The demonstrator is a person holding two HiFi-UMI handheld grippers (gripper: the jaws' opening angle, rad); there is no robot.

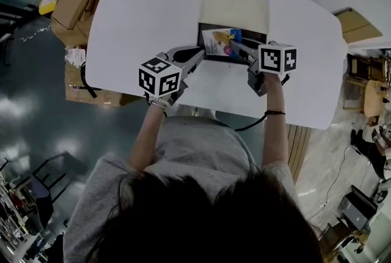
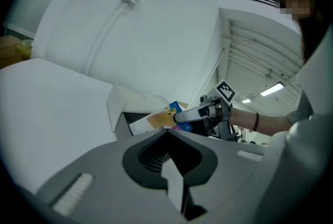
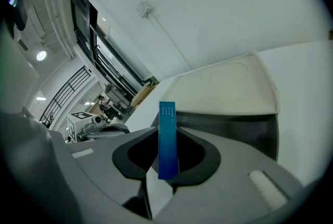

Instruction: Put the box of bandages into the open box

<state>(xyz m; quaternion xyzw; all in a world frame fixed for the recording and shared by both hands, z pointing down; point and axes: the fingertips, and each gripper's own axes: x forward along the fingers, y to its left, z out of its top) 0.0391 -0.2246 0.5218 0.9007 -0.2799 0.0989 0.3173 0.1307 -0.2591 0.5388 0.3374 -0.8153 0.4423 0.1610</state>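
Observation:
The box of bandages [image 1: 218, 41], printed white, yellow and blue, hangs tilted over the dark inside of the open box [image 1: 211, 55]. The beige lid [image 1: 235, 8] of the open box lies flat behind it. My right gripper [image 1: 234, 48] is shut on the bandage box. In the right gripper view its blue edge [image 3: 167, 139] stands upright between the jaws, in front of the open box [image 3: 234, 126]. My left gripper [image 1: 197, 56] rests by the open box's front left corner, jaws together and empty. In the left gripper view the bandage box [image 2: 158, 120] shows beyond the left gripper [image 2: 167, 132].
The white table [image 1: 140, 17] carries only the open box, and its front edge runs close to the person's body. Cardboard boxes [image 1: 73, 5] are stacked on the floor to the left. More cardboard [image 1: 355, 24] lies at the right.

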